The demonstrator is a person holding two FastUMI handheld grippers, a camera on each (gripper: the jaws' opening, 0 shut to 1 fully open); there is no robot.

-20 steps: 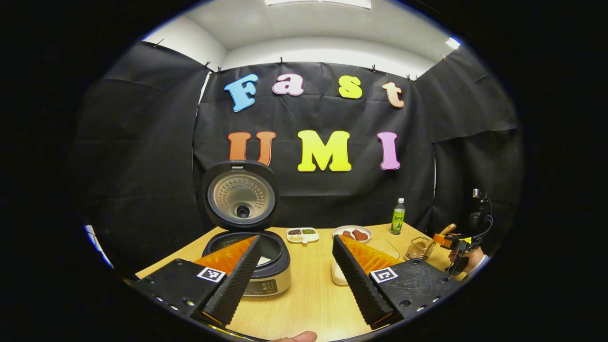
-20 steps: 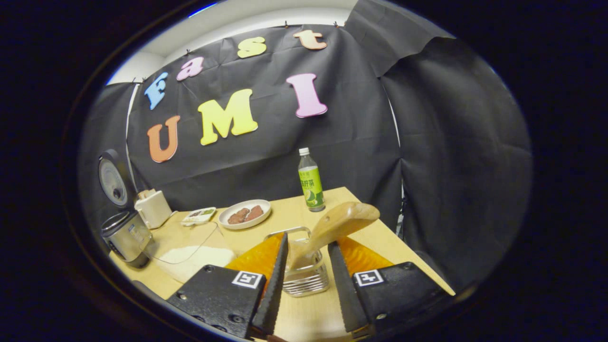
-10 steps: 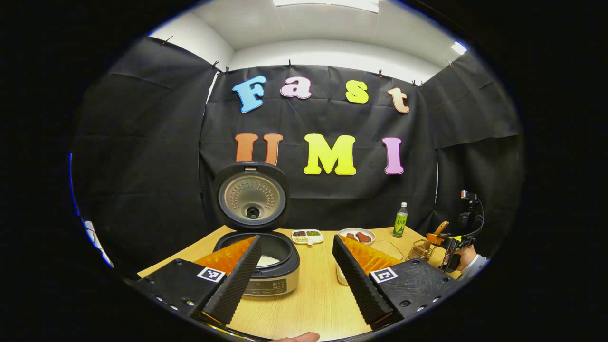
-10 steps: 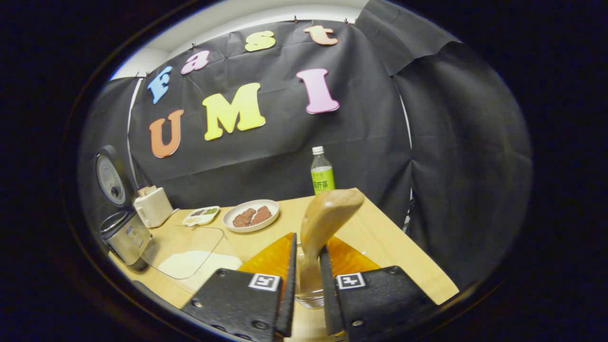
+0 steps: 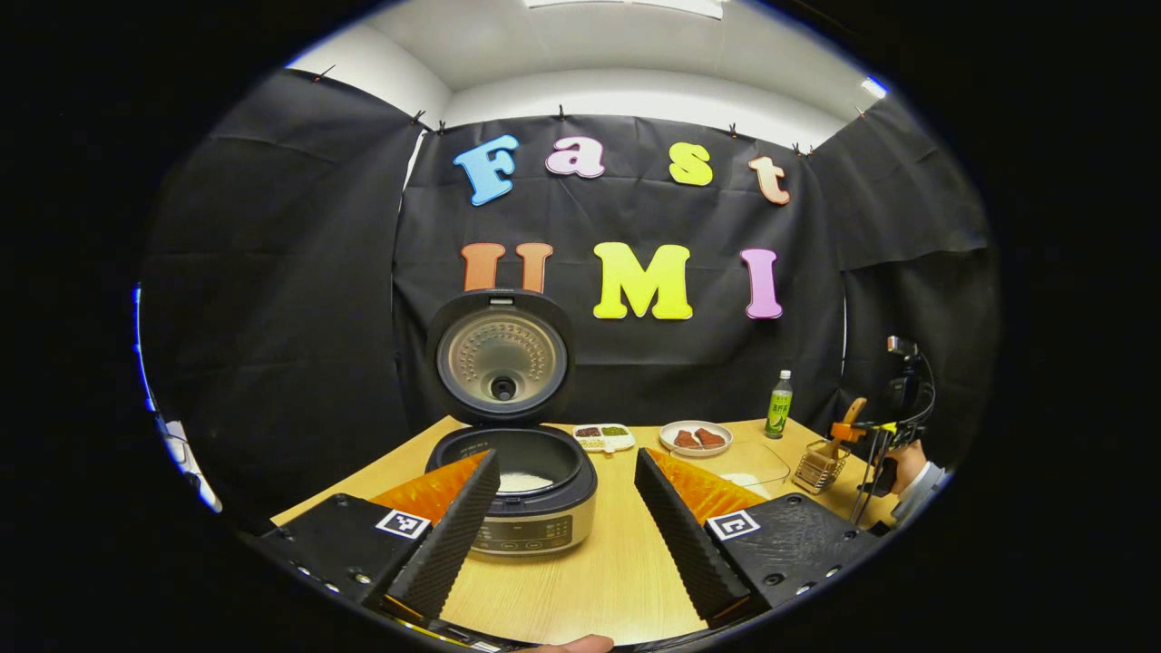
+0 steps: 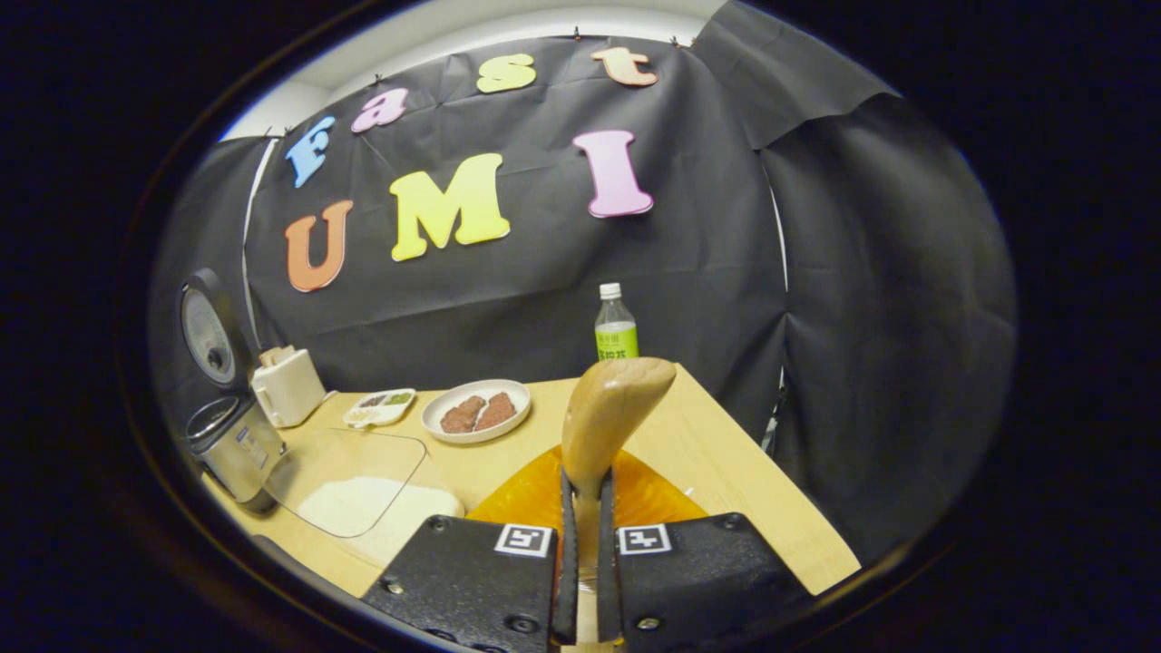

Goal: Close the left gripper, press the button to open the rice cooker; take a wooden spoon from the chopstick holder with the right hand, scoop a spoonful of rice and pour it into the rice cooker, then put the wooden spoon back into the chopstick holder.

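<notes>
The rice cooker (image 5: 526, 494) stands with its lid (image 5: 502, 358) raised, and white rice shows in the pot. My left gripper (image 5: 562, 521) hangs open just before the cooker, touching nothing. The wooden spoon (image 6: 606, 415) rises nearly upright, its broad end on top. My right gripper (image 6: 582, 517) is shut on its handle. In the left gripper view that gripper (image 5: 869, 433) sits far right over the wire chopstick holder (image 5: 818, 466), held by a hand. The cooker (image 6: 227, 440) lies far left in the right gripper view.
A glass container of rice (image 6: 363, 494) with a clear lid sits between cooker and holder. Behind it stand a plate of meat (image 6: 476, 410), a small divided dish (image 6: 381, 406), a green bottle (image 6: 616, 331) and a white boxy object (image 6: 288, 385). The table's right edge (image 6: 771, 490) is close.
My right gripper's fingers closed from a wide gap onto the spoon handle, and the spoon swung upright. The left gripper stayed open and drew slightly left of the cooker.
</notes>
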